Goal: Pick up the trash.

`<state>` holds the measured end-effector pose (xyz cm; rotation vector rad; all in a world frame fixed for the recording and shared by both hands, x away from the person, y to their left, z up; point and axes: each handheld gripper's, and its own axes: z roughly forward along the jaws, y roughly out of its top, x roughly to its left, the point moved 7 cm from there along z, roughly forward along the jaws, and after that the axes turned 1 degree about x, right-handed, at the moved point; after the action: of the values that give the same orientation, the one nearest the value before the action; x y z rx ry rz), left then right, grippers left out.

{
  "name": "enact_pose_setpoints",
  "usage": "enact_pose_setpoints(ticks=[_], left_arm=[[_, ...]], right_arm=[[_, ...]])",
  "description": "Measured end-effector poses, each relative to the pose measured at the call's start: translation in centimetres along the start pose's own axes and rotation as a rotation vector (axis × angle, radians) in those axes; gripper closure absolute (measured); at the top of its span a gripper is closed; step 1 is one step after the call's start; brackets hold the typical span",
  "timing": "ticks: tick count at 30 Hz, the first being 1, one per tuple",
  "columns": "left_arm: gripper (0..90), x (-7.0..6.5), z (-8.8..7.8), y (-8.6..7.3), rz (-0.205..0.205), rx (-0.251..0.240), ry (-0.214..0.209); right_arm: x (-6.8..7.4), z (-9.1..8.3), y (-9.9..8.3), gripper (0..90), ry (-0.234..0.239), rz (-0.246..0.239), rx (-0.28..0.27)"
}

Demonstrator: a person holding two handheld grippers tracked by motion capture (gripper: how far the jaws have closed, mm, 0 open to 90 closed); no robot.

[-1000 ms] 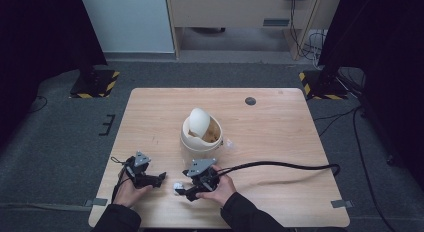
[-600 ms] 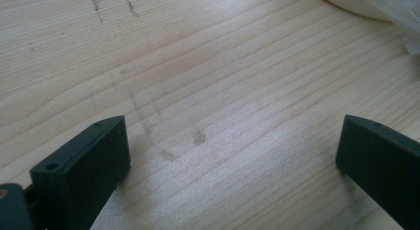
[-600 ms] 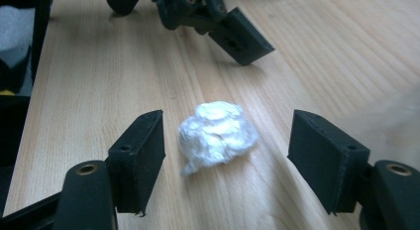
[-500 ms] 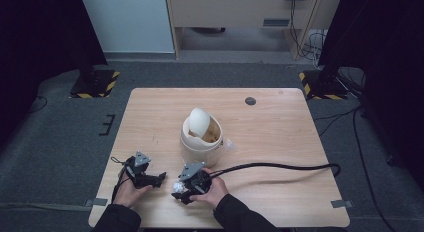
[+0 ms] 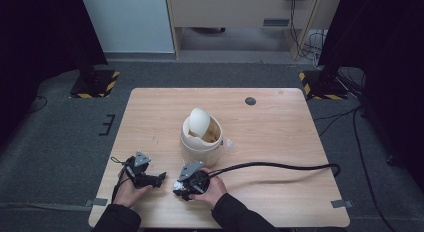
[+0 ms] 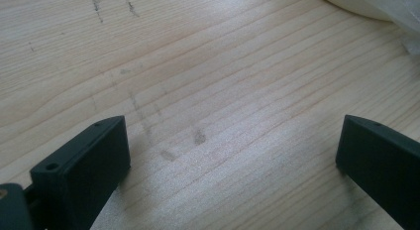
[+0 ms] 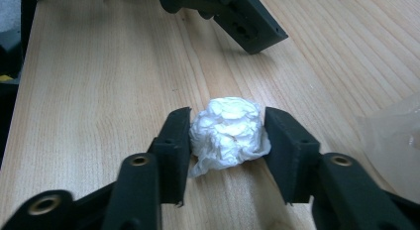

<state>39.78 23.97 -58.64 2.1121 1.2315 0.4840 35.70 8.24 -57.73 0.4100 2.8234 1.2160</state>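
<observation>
The right gripper (image 7: 227, 128) has its jaws pressed in on both sides of a crumpled white tissue ball (image 7: 228, 132), low in the middle of the right gripper view, and the wad is pinched between them while it sits on the wooden table (image 7: 99, 91). That's the news: a second ago, from above, this gripper sat further toward the centre of the table's near edge, and it has since slid left along that edge to where the wad lies, now at lower centre of the high view, right gripper (image 5: 181, 187), with the tissue ball (image 5: 177, 184) a white fleck at its tip. So the pick looks made, or very nearly; whether the wad has left the wood I can't tell. The left gripper (image 5: 161, 178) rests just to the left, its jaws wide apart over bare wood in the left gripper view (image 6: 233, 141), holding nothing, and it hasn't budged over that second. Above both, near the table's middle, stands the cream swing-lid bin (image 5: 201, 139), its white flap (image 5: 198, 123) tipped up and the mouth showing, with a scrap of clear plastic (image 5: 228, 143) touching its right side. My read: with the grasp secured, the obvious follow-up is a lift and a carry up-frame to that open mouth.
</observation>
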Motion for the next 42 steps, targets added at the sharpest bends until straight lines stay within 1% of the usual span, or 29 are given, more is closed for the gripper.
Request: enact_pose_setpoints(ticks=[1, 2, 4, 6, 9, 11, 12, 13, 14, 18, 22, 23, 24, 28, 32, 34, 36, 42], left_arm=[[0.0, 0.0, 0.0, 0.0, 0.0, 0.0, 0.0], [0.0, 0.0, 0.0, 0.0, 0.0, 0.0, 0.0], [0.0, 0.0, 0.0, 0.0, 0.0, 0.0, 0.0], [0.0, 0.0, 0.0, 0.0, 0.0, 0.0, 0.0], [0.0, 0.0, 0.0, 0.0, -0.002, -0.002, 0.0], [0.0, 0.0, 0.0, 0.0, -0.002, -0.001, 0.0], [0.0, 0.0, 0.0, 0.0, -0.002, -0.002, 0.0], [0.0, 0.0, 0.0, 0.0, -0.002, -0.002, 0.0], [0.0, 0.0, 0.0, 0.0, -0.004, -0.003, 0.0], [0.0, 0.0, 0.0, 0.0, -0.001, -0.002, 0.0], [0.0, 0.0, 0.0, 0.0, -0.001, -0.002, 0.001], [0.0, 0.0, 0.0, 0.0, -0.001, -0.002, 0.001], [0.0, 0.0, 0.0, 0.0, -0.001, -0.002, 0.001], [0.0, 0.0, 0.0, 0.0, -0.001, -0.002, 0.001], [0.0, 0.0, 0.0, 0.0, 0.001, 0.0, 0.0], [0.0, 0.0, 0.0, 0.0, -0.001, 0.0, 0.001], [0.0, 0.0, 0.0, 0.0, 0.0, 0.0, 0.0], [0.0, 0.0, 0.0, 0.0, 0.0, 0.0, 0.0]], right_arm=[[0.0, 0.0, 0.0, 58.4, 0.0, 0.0, 0.0], [0.0, -0.1, 0.0, 62.2, -0.002, -0.002, 0.002], [0.0, -0.2, 0.1, 63.4, 0.001, -0.002, 0.001], [0.1, -0.4, 0.2, 65.6, 0.017, 0.006, 0.001], [0.1, -0.6, 0.4, 66.2, 0.022, -0.006, 0.0], [0.2, -1.3, 0.7, 66.7, 0.028, -0.011, -0.006], [0.2, -1.3, 0.7, 66.7, 0.028, -0.011, -0.006], [0.1, -1.8, 0.9, 66.6, 0.03, -0.014, -0.009], [0.1, -1.8, 0.9, 66.6, 0.03, -0.014, -0.009], [0.0, -3.2, 1.3, 66.5, 0.031, -0.016, -0.023], [0.0, -5.0, 1.8, 66.1, 0.042, -0.031, -0.044], [0.1, -5.9, 2.1, 66.0, 0.039, -0.055, -0.045], [0.1, -5.9, 2.1, 66.0, 0.039, -0.055, -0.045], [0.5, -7.6, 2.8, 66.0, 0.053, -0.056, -0.078], [0.4, -9.2, 3.3, 65.9, 0.045, -0.075, -0.108], [0.1, -10.0, 3.3, 65.9, 0.045, -0.057, -0.129], [-0.6, -10.7, 3.0, 65.9, 0.026, -0.045, -0.138], [-2.2, -12.9, 1.8, 65.8, -0.005, -0.001, -0.187]])
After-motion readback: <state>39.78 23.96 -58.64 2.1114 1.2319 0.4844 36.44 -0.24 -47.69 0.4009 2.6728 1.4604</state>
